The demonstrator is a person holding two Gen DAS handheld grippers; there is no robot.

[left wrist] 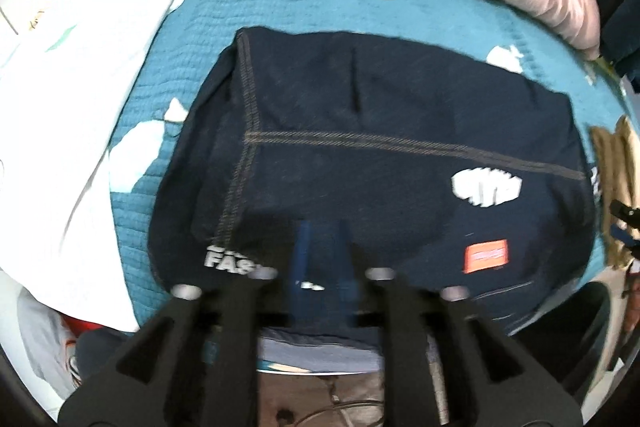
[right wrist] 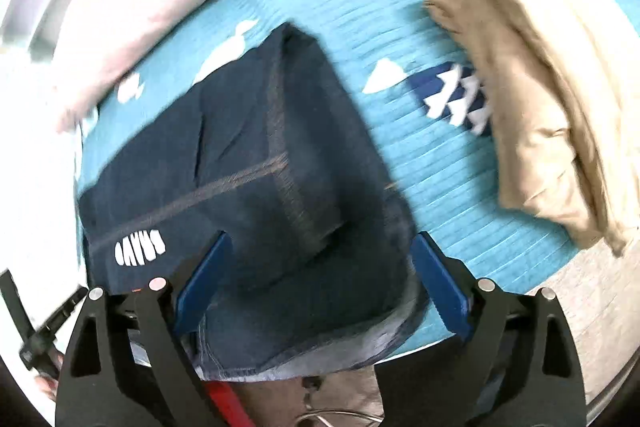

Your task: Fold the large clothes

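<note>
Bright daylight, blown out white at the left. Both views show motion blur. Fisheye bending with dark vignette rims the edges.

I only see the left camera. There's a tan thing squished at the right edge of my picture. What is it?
Observer: It's a crumpled beige garment, a whole heap lying on the teal bedspread, apart from the dark blue folded garment.
Operator: Is anything hiding under it?
Observer: Yes, a navy cloth with white triangles pokes out from under its edge.
Operator: Is the other grabber holding the blue clothes?
Observer: No. The right gripper is wide open, one finger on each side of the garment's near corner, pinching nothing.
</note>
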